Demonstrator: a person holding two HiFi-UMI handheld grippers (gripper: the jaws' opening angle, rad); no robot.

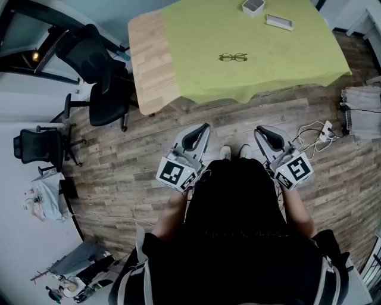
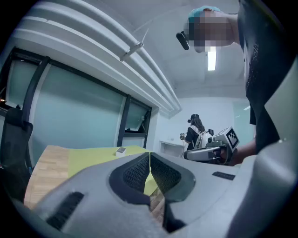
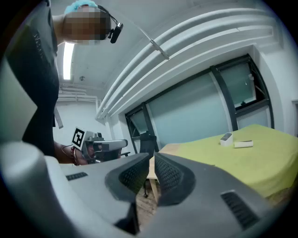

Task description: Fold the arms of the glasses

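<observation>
Currently I stand back from the worktop (image 1: 149, 59), well apart from the glasses (image 1: 233, 57), which lie near the middle of its green cloth (image 1: 268, 53), too small to tell how their arms sit. My left tool (image 1: 205, 127) and right tool (image 1: 259, 130) are held low by my body over the wooden floor, each with its jaws brought together and holding nothing. To fold the arms well, I judge I should step in, part both tools, steady the frame lightly at the front with one, and swing each arm inward at its hinge with the other, pressing gently so the frame does not skid on the cloth. The head view alone shows the glasses, plus a small white box (image 1: 253, 6) and a flat white item (image 1: 278, 22) at the far edge. The left gripper view shows my left tool (image 2: 150, 155) with its pads meeting at the tips, the opposite tool beside it, and another person (image 2: 195, 128) far across the room. The right gripper view shows my right tool (image 3: 151, 158) closed to a sliver, with the box and flat item on the cloth beyond; I cannot make out the glasses there.
</observation>
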